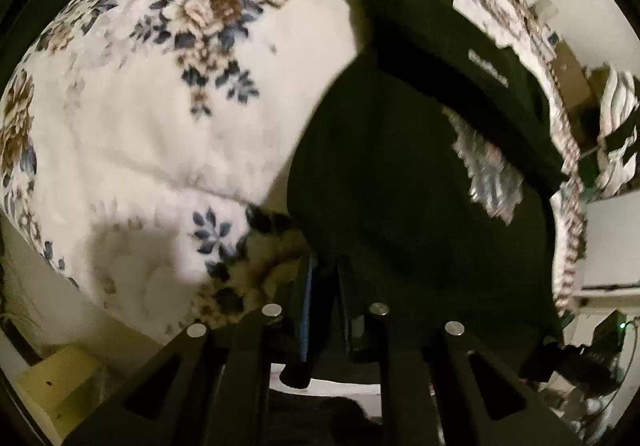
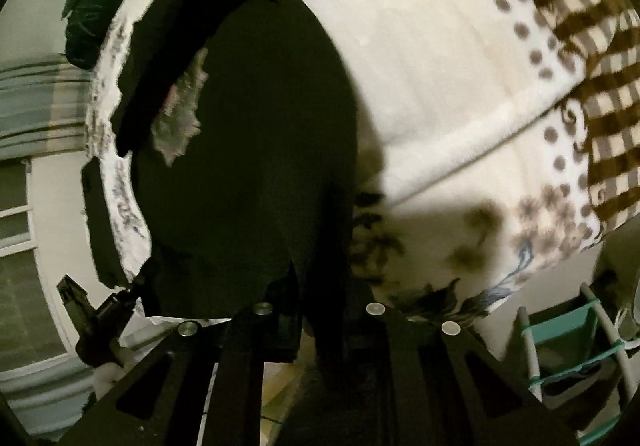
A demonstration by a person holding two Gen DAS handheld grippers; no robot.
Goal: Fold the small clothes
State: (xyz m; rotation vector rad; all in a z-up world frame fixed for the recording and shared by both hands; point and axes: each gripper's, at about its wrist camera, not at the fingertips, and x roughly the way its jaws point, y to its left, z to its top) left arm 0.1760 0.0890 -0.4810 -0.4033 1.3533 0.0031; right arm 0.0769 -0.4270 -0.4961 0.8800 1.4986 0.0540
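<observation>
Left wrist view: left gripper [image 1: 324, 274] and right gripper [image 2: 320, 286] each pinch a black garment [image 1: 400, 173] edge over a floral blanket [image 1: 160, 105]; lift evenly, keeping fabric taut.

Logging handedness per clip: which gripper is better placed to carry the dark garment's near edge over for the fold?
Neither clearly; both look shut on the dark garment. The left gripper pinches its near-left edge, the right gripper its near-right edge, above the floral blanket. A two-handed fold seems likeliest.

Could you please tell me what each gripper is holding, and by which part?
Both the left gripper and right gripper grip the black fabric garment by its near edge, apparently at opposite corners.
</observation>
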